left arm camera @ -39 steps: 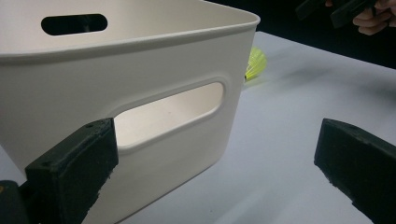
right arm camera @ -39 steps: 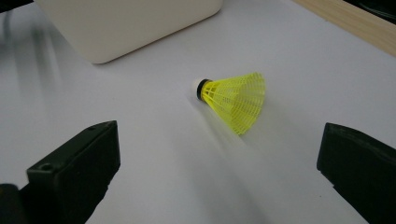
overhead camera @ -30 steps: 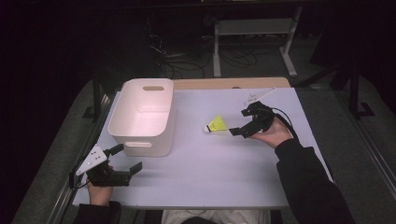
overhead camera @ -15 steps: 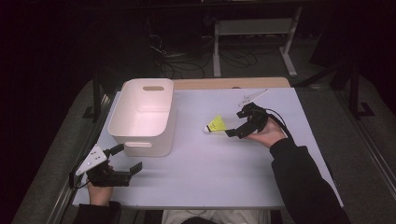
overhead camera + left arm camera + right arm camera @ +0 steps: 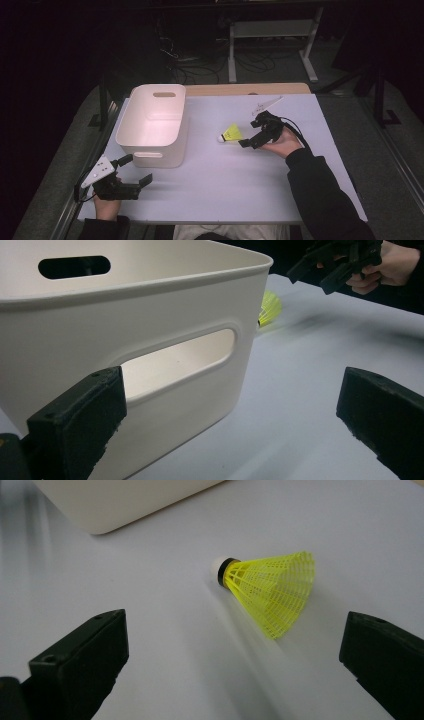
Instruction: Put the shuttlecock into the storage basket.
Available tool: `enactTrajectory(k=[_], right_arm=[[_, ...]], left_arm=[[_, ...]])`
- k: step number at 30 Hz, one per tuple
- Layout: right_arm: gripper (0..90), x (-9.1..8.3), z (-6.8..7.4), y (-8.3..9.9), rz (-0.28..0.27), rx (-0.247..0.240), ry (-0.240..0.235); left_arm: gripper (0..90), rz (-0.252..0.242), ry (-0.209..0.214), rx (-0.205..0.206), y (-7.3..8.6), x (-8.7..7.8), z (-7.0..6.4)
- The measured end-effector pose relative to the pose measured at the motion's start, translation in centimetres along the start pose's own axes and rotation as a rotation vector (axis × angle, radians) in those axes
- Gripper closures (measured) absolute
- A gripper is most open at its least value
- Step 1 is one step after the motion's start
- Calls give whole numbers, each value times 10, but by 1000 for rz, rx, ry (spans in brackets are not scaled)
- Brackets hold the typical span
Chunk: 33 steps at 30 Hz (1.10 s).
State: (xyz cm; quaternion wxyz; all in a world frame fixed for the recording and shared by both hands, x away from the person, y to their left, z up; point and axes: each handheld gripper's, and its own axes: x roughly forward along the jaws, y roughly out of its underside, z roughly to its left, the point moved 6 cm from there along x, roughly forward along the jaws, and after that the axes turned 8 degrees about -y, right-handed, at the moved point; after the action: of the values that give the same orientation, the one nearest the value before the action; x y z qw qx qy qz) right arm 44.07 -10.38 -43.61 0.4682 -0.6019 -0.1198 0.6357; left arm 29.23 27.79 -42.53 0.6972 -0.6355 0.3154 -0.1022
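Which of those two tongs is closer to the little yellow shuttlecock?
The right tongs: open just beside the shuttlecock, jaws pointing at it. The left tongs sit far off at the table's near-left corner, in front of the white bin.

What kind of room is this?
Probably a lab or workshop set up for recording: a white table under dark surroundings, cables on the floor behind, and a metal frame stand.

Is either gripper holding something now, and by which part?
Nothing is held. Both grippers' jaws stand open; the yellow shuttlecock lies free on the table, ahead of the right gripper.
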Motion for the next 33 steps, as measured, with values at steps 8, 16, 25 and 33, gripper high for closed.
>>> enactTrajectory(k=[8, 16, 25, 33], right_arm=[[52, 6, -3, 1, 2, -2, 8], [164, 6, -4, -1, 2, -15, 8], [281, 7, -4, -5, 6, -29, -6], [537, 12, -3, -7, 15, -40, -27]], left_arm=[[0, 0, 0, 0, 0, 0, 0], [0, 0, 2, 0, 0, 0, 0], [0, 0, 1, 1, 0, 0, 0], [0, 1, 2, 0, 0, 0, 0]])
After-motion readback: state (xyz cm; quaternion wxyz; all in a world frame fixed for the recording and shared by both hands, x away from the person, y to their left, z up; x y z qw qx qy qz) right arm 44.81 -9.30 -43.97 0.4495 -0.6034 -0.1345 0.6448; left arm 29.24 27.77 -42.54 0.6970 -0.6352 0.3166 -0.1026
